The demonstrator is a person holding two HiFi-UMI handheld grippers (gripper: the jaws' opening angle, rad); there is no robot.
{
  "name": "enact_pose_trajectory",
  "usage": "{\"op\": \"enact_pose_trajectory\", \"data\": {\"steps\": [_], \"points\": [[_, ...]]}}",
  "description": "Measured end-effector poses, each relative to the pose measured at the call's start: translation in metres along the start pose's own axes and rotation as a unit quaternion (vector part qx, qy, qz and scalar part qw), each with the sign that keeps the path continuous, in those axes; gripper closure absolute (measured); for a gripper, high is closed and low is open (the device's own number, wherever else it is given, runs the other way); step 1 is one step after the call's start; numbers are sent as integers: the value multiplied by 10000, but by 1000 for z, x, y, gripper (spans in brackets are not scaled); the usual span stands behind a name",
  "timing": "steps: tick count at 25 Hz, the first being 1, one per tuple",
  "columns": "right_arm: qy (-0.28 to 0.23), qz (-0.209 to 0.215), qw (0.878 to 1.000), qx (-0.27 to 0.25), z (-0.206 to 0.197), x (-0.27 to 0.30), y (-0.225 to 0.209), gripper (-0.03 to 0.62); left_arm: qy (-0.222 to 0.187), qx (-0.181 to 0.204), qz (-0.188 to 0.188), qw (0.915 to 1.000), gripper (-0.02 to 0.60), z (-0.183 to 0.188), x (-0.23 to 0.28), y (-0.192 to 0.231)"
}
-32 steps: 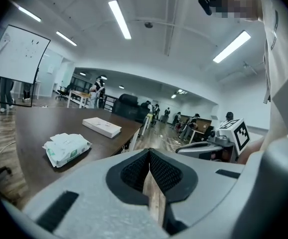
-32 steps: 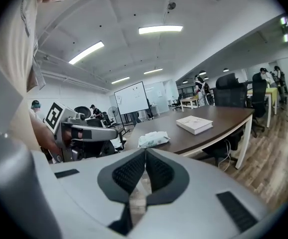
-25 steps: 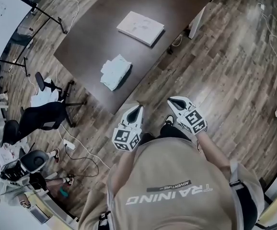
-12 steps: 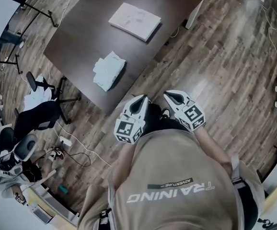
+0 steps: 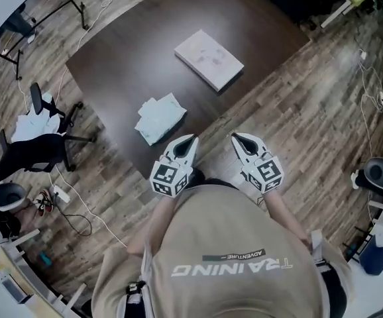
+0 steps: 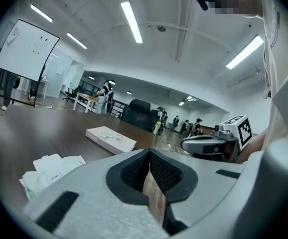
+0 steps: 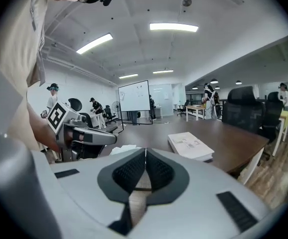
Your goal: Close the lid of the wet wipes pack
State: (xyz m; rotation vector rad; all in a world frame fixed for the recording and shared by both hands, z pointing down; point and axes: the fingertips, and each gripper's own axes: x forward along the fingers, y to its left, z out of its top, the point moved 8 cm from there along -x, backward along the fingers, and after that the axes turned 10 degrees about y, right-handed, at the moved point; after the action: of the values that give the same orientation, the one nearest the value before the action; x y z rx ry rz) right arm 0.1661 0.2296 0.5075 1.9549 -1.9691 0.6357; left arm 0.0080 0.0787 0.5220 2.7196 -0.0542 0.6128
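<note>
Here, wet wipes pack (image 5: pixel 160 119) on table (image 5: pixel 125 52), near its closest corner — just ahead-left of left claw (image 5: pixel 189 141); right claw (image 5: pixel 237 140) farther off. Both claws pressed closed, empty, clear of pack.

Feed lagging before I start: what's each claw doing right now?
Left grey plastic claw: closed, holding nothing.
Right grey plastic claw: closed, holding nothing.

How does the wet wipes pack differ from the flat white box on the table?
The wet wipes pack looks soft and rumpled; the flat white box is crisp-edged. The pack lies nearer the person, the box farther in. Both are pale and rest on the dark table.
</note>
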Motion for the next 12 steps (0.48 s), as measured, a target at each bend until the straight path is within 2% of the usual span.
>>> {"op": "enact_pose_trajectory", "data": {"steps": [2, 5, 8, 12], "points": [[-56, 100, 9998, -184, 17, 19, 0, 579, -39, -8, 94, 9999, 571, 5, 0, 20], [196, 361, 9981, -458, 26, 47, 3, 579, -47, -54, 279, 9996, 571, 11, -1, 42], [298, 677, 9956, -577, 35, 71, 8, 579, -267, -58, 387, 9989, 571, 21, -14, 55], [242, 1001, 9933, -532, 48, 105, 14, 579, -381, -470, 938, 9937, 571, 10, -31, 83]]}}
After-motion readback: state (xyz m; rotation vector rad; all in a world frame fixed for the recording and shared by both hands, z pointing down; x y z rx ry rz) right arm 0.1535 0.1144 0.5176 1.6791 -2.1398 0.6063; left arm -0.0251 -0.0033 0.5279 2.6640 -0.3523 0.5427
